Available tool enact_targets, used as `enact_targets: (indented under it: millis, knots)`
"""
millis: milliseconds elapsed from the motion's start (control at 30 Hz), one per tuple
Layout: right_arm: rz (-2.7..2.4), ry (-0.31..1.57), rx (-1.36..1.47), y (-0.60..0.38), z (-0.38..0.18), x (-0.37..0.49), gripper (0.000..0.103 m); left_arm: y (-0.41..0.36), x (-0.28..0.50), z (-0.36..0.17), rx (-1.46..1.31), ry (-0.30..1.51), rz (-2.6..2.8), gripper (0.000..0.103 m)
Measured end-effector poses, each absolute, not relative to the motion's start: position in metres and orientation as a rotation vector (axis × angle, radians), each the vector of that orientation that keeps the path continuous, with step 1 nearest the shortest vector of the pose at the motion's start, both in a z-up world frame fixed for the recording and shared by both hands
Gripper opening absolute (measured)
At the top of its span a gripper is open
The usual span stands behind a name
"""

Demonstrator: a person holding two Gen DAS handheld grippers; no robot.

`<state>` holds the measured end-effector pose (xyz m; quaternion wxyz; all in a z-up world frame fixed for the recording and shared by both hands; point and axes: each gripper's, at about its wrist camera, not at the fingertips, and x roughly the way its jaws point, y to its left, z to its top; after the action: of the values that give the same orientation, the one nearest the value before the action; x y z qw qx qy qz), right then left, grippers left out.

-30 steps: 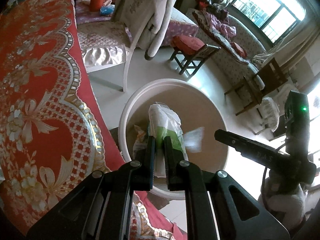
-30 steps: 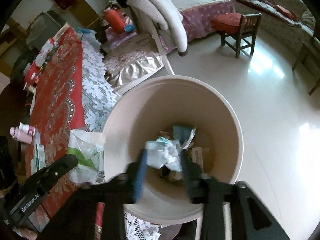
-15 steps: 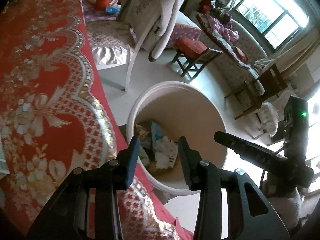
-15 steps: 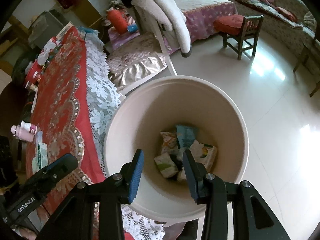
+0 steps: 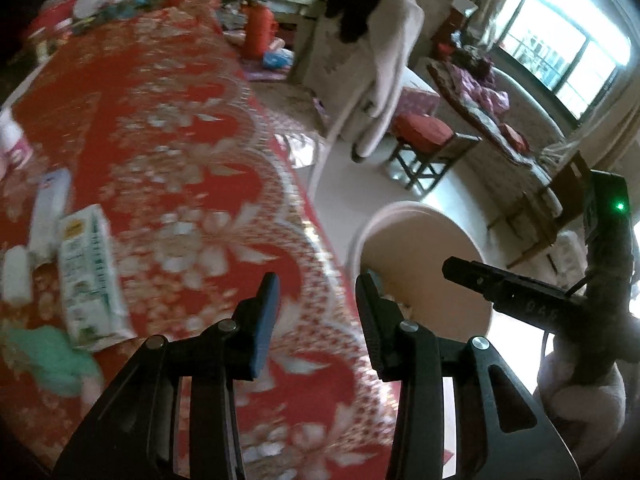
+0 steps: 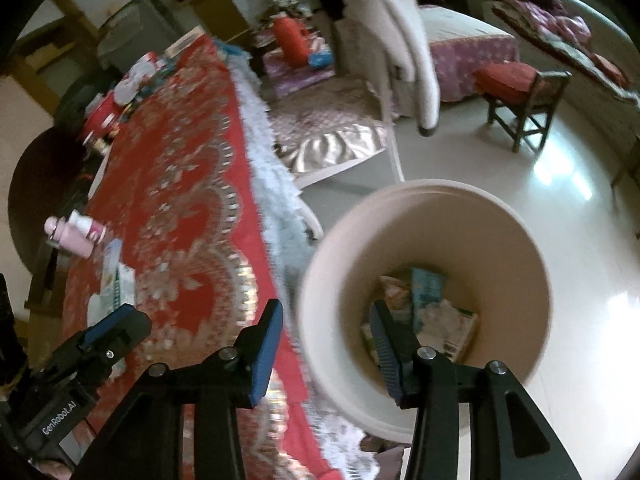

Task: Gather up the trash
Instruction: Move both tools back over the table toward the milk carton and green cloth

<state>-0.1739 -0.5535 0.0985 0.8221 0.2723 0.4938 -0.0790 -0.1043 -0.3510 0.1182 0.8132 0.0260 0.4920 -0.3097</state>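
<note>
Left wrist view shows the left gripper (image 5: 316, 300) over the red cloth (image 5: 172, 152) near the table edge, its jaws parted with nothing between them. To its left on the cloth lie a green and white carton (image 5: 90, 276), a white tube (image 5: 48, 208) beside it, and a blurred teal scrap (image 5: 52, 356) at the lower left. A pink bottle (image 5: 12, 144) stands at the far left edge. Past the cloth edge, the bin (image 5: 424, 216) sits on the pale floor, and the right gripper (image 5: 504, 284) reaches in from the right above it. Right wrist view has the right gripper (image 6: 326, 344) with jaws opening and empty, one finger over the cloth (image 6: 172, 184) and the other over the bin (image 6: 520, 240). Trash (image 6: 432, 312), several crumpled packets and cartons, lies at the bottom of the bin. The left gripper (image 6: 116, 328) shows at the lower left over the table, close to the carton (image 6: 116, 280). The pink bottle (image 6: 74, 234) lies near the table's left edge. A chair draped with a white coat (image 6: 404, 40) stands beyond the bin, and a red-cushioned stool (image 6: 516, 92) further right
</note>
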Motion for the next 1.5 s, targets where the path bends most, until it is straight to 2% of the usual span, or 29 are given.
enact_targets:
  millis: [733, 867, 933, 1500]
  knots:
    - [0.147, 1.11, 0.407, -0.374, 0.111, -0.083, 0.046, -0.136, -0.087, 0.125, -0.094, 1.025, -0.274, 0.037]
    - [0.176, 1.114, 0.39, -0.355, 0.112, -0.074, 0.05, -0.114, -0.087, 0.124, -0.108, 1.019, -0.232, 0.037]
    - [0.19, 1.114, 0.381, -0.346, 0.113, -0.07, 0.056, -0.107, -0.088, 0.123, -0.11, 1.015, -0.217, 0.037]
    - [0.22, 1.144, 0.351, -0.315, 0.107, -0.058, 0.058, -0.08, -0.083, 0.118, -0.124, 1.026, -0.173, 0.037]
